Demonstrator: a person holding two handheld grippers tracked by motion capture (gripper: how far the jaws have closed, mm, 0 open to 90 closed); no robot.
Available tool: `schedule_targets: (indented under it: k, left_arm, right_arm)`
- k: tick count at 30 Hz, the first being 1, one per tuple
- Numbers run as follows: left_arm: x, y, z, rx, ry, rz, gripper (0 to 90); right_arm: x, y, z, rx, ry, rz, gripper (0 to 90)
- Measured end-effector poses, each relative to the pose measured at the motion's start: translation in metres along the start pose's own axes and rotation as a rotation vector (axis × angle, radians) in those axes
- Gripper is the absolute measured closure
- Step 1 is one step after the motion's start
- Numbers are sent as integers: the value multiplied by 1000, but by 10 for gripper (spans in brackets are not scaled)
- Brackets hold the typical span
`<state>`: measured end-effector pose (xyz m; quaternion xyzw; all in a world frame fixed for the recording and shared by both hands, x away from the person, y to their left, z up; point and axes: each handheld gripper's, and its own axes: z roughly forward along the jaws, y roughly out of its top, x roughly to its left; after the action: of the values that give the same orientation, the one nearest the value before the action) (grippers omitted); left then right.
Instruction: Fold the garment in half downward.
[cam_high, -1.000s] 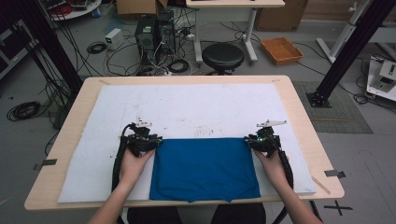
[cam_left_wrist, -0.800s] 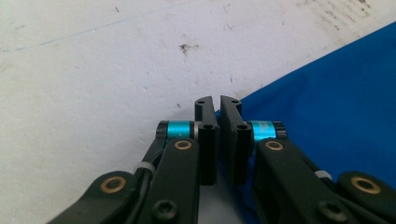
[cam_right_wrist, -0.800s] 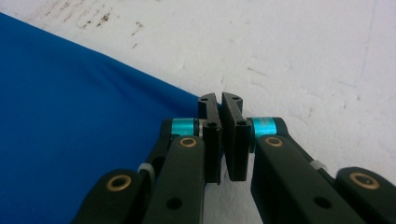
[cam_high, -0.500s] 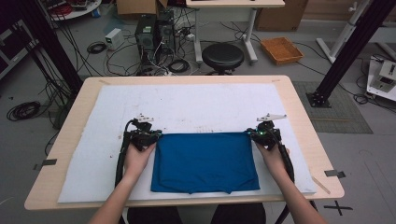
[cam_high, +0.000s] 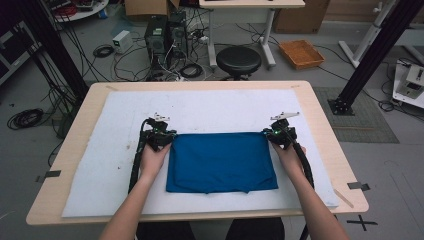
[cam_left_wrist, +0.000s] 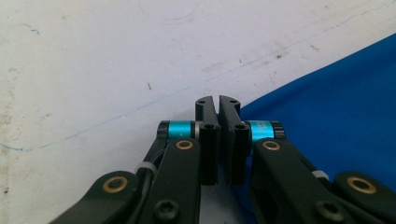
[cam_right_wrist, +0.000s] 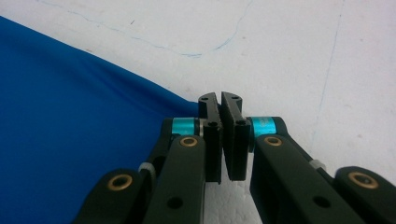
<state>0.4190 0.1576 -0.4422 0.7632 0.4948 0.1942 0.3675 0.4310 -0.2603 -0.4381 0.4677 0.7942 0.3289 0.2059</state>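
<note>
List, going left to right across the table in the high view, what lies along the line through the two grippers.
Bare light wooden table edge → white mat → left gripper → folded blue cloth → right gripper → white mat → wooden table edge.

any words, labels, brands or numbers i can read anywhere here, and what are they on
None can be read.
Blue cloth: plain, no print or tag showing.
White mat: faint blue pen lines and smudges, no letters.
Left gripper and right gripper: black jaws with teal rings, no markings legible.
Black box and small white box on the floor: any labels are too small and blurred to read.
</note>
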Motion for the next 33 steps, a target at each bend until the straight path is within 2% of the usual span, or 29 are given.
schedule_targets:
  k: [4, 6, 7, 11, 14, 18, 21, 24, 27, 31, 33]
  left_arm:
    - [-3, 2, -4, -15, 13, 22, 860]
    - [-4, 3, -7, -23, 28, 53, 824]
    - [-6, 4, -8, -34, 36, 52, 745]
    - [-6, 6, -22, -55, 10, 83, 482]
    - [-6, 4, -39, -99, -28, 98, 410]
    - [-4, -3, -63, -148, -19, 120, 423]
    - [-1, -12, -80, -212, -71, 136, 448]
    - [-1, -23, -96, -275, -83, 183, 449]
    - [0, -35, -107, -332, -109, 199, 449]
    - [5, -46, -113, -407, -146, 145, 440]
    - [8, -44, -115, -404, -157, 119, 421]
  right_arm:
    - [2, 1, -4, -23, -1, -8, 843]
    - [2, 1, -7, -31, -1, -7, 743]
    - [2, 1, -8, -38, -3, -3, 716]
    - [0, 1, -23, -88, 17, 24, 590]
    - [0, 1, -37, -130, 27, 45, 496]
    - [4, -5, -56, -181, 48, 32, 467]
    - [7, -12, -65, -197, 52, 19, 465]
    - [7, -17, -71, -202, 54, 14, 461]
    - [4, -20, -76, -216, 58, 18, 458]
    - [0, -21, -82, -234, 59, 39, 455]
    - [-2, -21, -84, -240, 58, 42, 454]
